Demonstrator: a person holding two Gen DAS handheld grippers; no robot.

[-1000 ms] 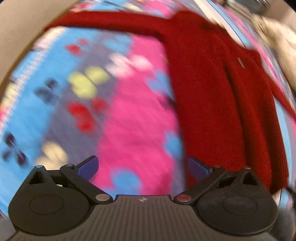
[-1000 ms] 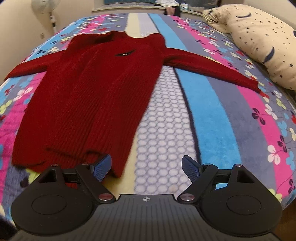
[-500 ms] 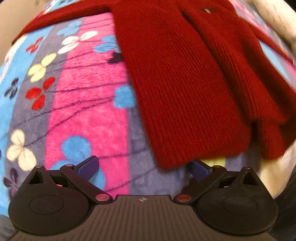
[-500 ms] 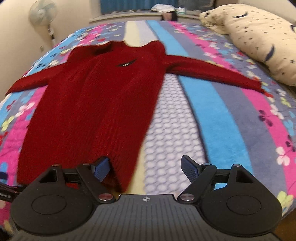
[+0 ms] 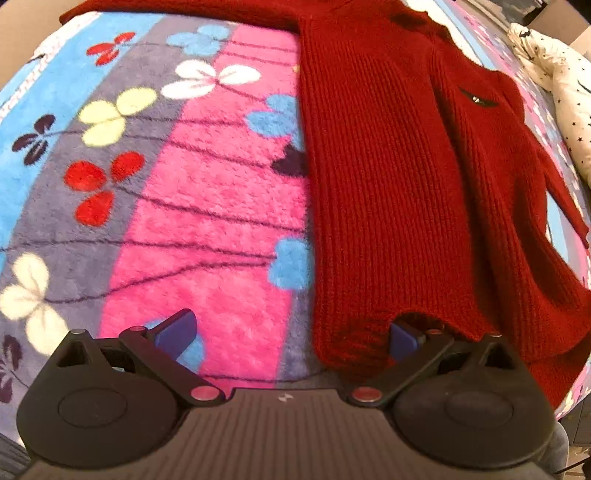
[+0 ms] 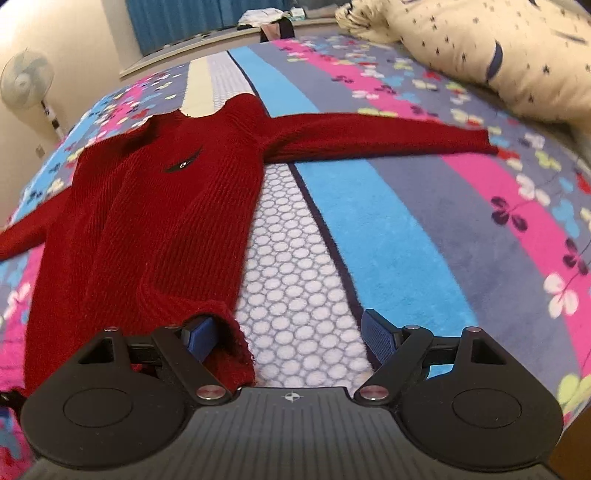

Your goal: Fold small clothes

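Observation:
A dark red knit sweater (image 6: 159, 221) lies flat on the striped flowered blanket (image 6: 406, 229), both sleeves spread wide and a small black label on its chest. My right gripper (image 6: 288, 334) is open at the hem's right corner. Its left finger (image 6: 199, 336) sits against the lifted hem edge, and its right finger is over bare blanket. In the left wrist view the sweater (image 5: 399, 177) fills the right half. My left gripper (image 5: 290, 336) is open at the hem's left corner, which lies between the fingers beside the right fingertip (image 5: 402, 339).
A cream pillow with dark stars (image 6: 498, 55) lies at the bed's far right and shows again as the pillow (image 5: 561, 92) in the left view. A standing fan (image 6: 22, 81) is by the left wall. Blue curtains (image 6: 184, 18) and a cluttered ledge sit behind the bed.
Both grippers have closed in on the sweater's hem. The left one swung right until the hem corner sat between its fingers. The right one slid left until its left finger met the hem.

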